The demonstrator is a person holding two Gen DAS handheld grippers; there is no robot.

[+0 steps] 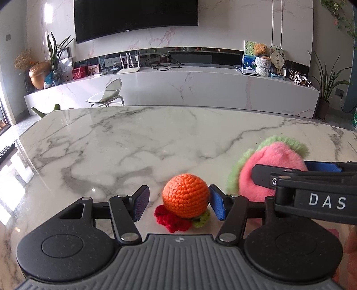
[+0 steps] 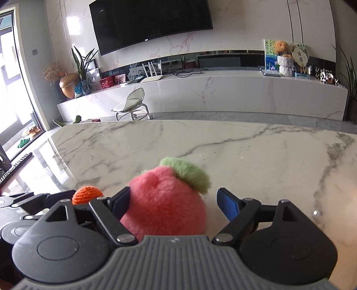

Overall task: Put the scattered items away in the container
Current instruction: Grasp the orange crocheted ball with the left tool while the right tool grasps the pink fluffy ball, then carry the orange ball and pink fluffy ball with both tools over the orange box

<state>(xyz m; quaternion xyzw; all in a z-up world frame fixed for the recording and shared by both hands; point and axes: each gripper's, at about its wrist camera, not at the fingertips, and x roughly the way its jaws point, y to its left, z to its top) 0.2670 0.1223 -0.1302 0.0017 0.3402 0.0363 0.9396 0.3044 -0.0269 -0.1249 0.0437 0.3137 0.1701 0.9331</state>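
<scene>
A white marble-clad room: a dark curved television (image 1: 136, 17) hangs above a long marble console (image 1: 169, 89) bearing a router, cables, boxes, potted plants and plush figures; a clear-seated stool (image 1: 106, 94) stands on the grey floor. In the foreground, a glossy grey-veined marble table (image 1: 116, 142) reflects window light along its left edge. On it, right of centre, rests a pink plush fruit (image 2: 165, 205) with a green fuzzy top, between the wide-spread fingers of the right gripper (image 2: 173, 201), the left pad at its side. Just beside it lies an orange crocheted ball (image 1: 185, 195) with red and green trim, between the open left gripper (image 1: 179, 201), right pad touching. No container shows in either view.
</scene>
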